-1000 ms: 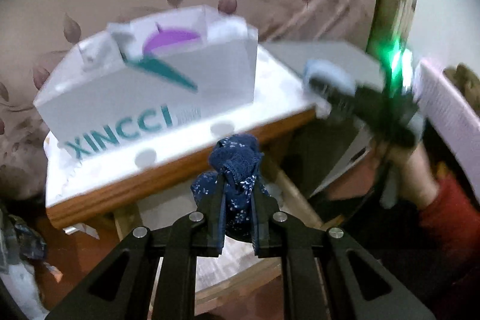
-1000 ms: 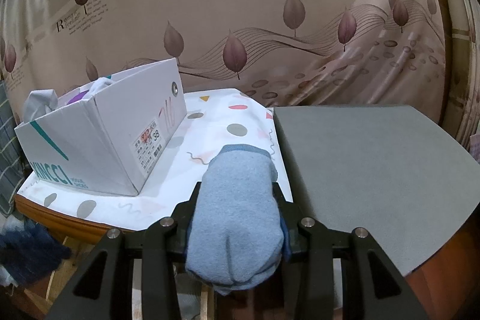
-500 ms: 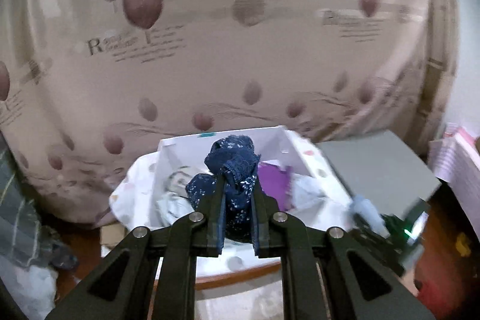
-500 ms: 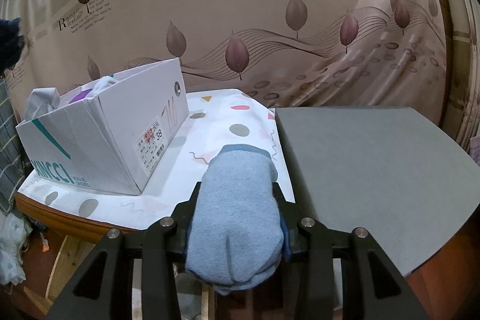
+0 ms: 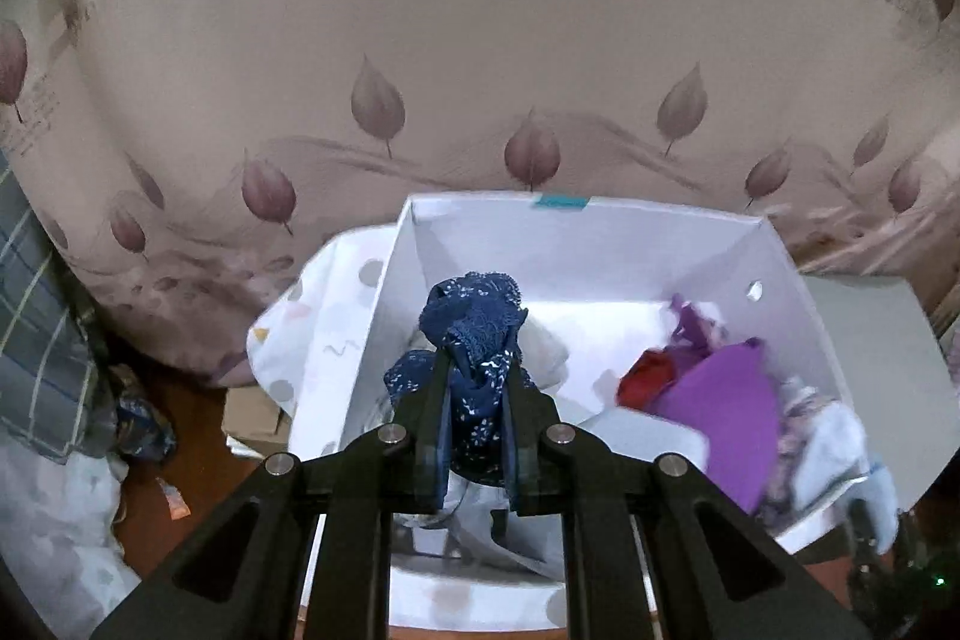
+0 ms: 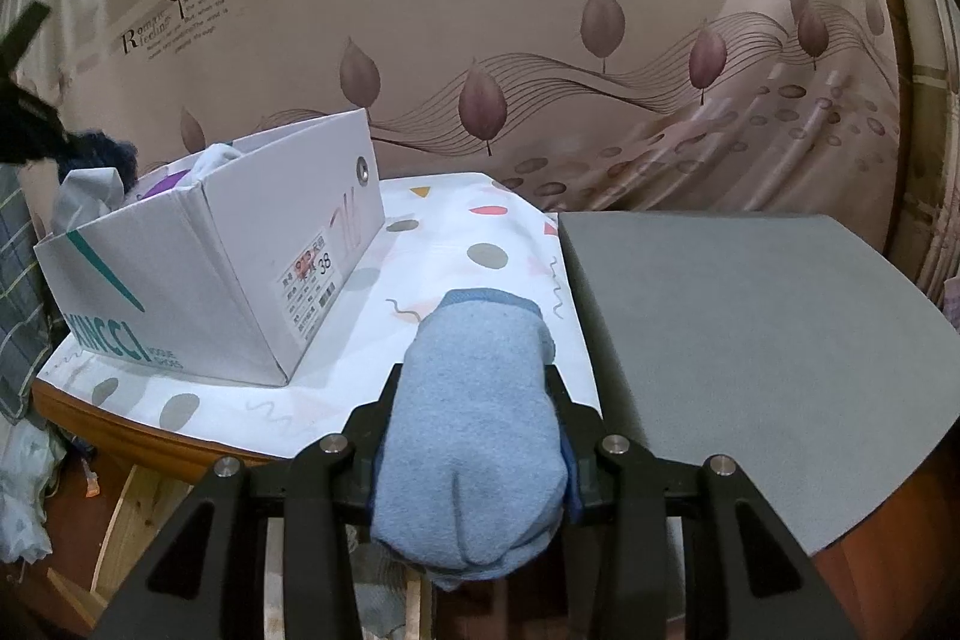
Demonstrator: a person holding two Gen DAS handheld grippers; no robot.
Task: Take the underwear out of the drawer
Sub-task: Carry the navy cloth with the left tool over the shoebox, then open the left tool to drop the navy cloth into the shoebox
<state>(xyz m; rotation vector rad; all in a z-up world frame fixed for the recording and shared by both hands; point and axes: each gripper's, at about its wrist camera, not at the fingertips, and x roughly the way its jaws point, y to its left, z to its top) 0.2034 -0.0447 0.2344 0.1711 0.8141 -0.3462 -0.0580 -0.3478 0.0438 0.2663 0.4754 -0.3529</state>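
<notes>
My left gripper (image 5: pixel 475 370) is closed tight on the navy patterned underwear (image 5: pixel 474 334), held above the open white shoebox (image 5: pixel 798 304) that stands in for the drawer; I judge this height clears the walls. My right gripper (image 6: pixel 474 400) is clamped on a light blue garment (image 6: pixel 474 424), low near the tablecloth (image 6: pixel 480 226), with the grey mat (image 6: pixel 750 328) at 3 o'clock, probably the drop zone. The box sits at 10 o'clock from the right gripper.
</notes>
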